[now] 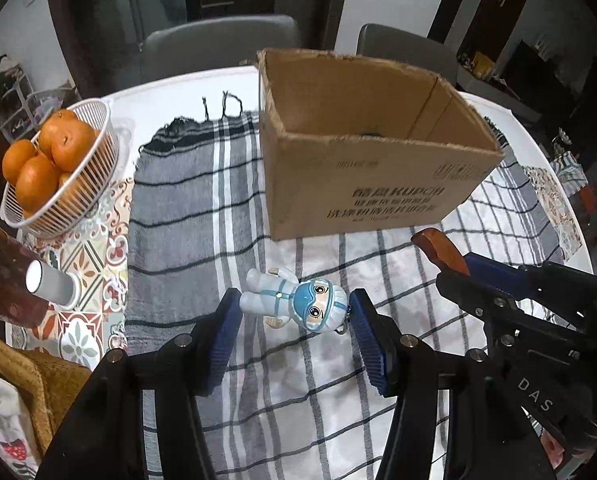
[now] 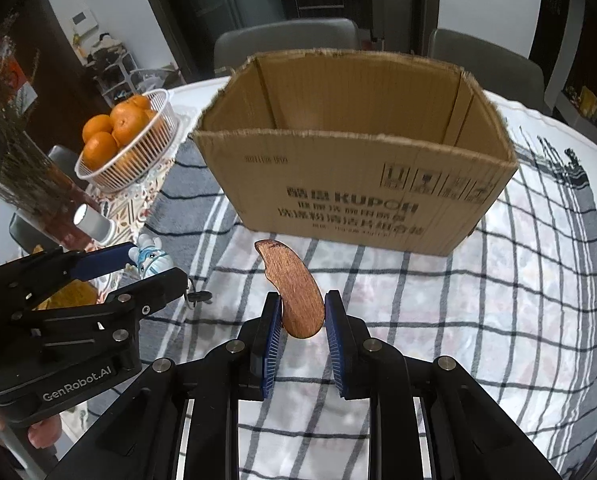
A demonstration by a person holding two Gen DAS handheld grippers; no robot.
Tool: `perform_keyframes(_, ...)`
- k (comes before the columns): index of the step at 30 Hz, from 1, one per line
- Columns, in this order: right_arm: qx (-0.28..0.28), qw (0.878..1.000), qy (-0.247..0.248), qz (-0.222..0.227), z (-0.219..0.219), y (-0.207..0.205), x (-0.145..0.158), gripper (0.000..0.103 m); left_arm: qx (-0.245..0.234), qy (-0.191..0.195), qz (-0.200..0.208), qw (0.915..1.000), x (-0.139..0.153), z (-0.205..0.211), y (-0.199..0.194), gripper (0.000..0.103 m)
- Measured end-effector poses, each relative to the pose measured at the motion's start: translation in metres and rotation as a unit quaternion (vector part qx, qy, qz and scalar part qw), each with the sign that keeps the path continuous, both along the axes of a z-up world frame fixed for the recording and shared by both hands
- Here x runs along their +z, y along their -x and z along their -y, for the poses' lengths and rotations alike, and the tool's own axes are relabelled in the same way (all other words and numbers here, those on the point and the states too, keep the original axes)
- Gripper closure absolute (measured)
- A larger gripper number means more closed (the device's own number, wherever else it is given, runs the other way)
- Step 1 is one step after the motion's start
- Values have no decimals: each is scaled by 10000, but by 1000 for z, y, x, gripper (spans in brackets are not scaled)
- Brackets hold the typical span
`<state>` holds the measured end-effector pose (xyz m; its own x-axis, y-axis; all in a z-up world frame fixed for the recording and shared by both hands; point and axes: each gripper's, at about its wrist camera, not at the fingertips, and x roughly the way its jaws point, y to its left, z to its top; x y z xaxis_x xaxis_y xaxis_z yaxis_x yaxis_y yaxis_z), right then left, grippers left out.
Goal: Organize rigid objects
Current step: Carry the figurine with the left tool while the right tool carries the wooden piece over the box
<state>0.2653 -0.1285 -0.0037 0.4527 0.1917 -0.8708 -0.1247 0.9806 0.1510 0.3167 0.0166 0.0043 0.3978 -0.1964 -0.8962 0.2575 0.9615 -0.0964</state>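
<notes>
Left hand-held gripper is clamped on the figurine, a little white-and-blue suited doll with goggles. It lies sideways between the blue pads, head against one pad and legs toward the other, and from what we can see it's up off the cloth. Using the box as our landmark: the figurine sits in front of its printed wall, a bit toward the box's left corner in the left wrist view.

Right hand-held gripper is clenched on the wooden piece, a flat, curved brown thing shaped kind of like a bean. Its lower end is pinched between the pads and the rest sticks up and forward, pointing at the box's printed front wall without touching it. In the left wrist view we can see that same piece poking out just right of the box's near corner.

The box is open-topped cardboard, standing upright on the checked cloth on the desk. We can't really make out what's inside; there's something dark low down near the front wall, but we can't tell what.

Left of the box there's a white basket full of oranges, well apart from it. Nearer us on that same side is a white cylinder lying on a patterned mat. Behind the box are two grey chairs.
</notes>
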Motion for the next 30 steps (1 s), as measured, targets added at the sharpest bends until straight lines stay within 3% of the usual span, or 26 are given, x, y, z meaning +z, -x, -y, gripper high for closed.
perform_keyframes(30,-52,9931,-107,1164,29,15,98,79,-233,268,1025,9941,95,31,8,49)
